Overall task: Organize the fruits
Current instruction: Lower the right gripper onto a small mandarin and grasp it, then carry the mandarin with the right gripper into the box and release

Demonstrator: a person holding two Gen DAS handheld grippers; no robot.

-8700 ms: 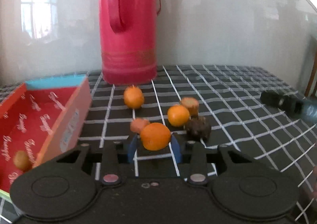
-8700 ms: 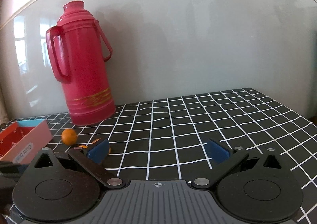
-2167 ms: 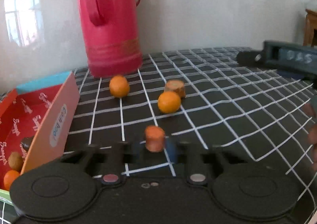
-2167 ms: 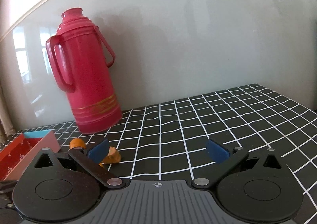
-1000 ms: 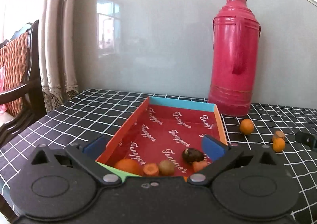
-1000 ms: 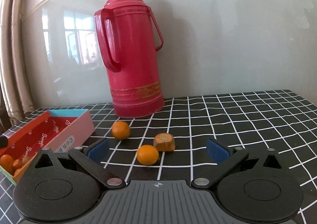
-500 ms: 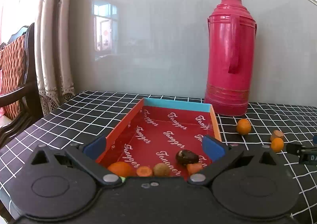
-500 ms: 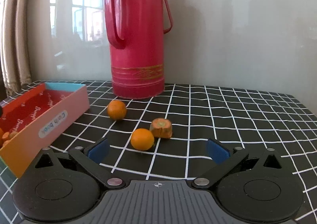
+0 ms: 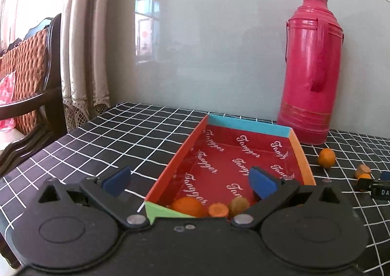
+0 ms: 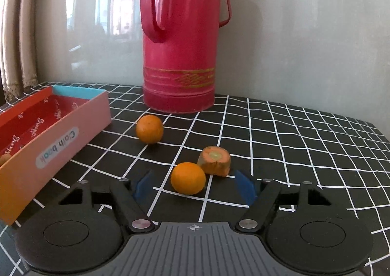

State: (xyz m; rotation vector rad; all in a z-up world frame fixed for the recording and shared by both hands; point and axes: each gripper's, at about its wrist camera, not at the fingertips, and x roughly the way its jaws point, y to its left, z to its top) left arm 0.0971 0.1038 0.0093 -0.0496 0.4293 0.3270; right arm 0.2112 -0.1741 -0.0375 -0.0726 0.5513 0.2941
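Closing: your right hand-held gripper [image 10: 193,185], jaws half-spread, orange [image 10: 188,178] between, untouched, lower centre
Left hand-held gripper [image 9: 190,182]: spread wide, empty, over box [image 9: 301,158]

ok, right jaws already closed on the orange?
No. The orange sits between the pads with gaps on both sides, jaws just closing.

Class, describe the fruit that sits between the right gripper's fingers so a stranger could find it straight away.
Start at the tall red thermos on the checked cloth. In front of it lie two oranges and a cut carrot piece. Yours is the nearer orange, touching the carrot piece, not the lone one by the box.
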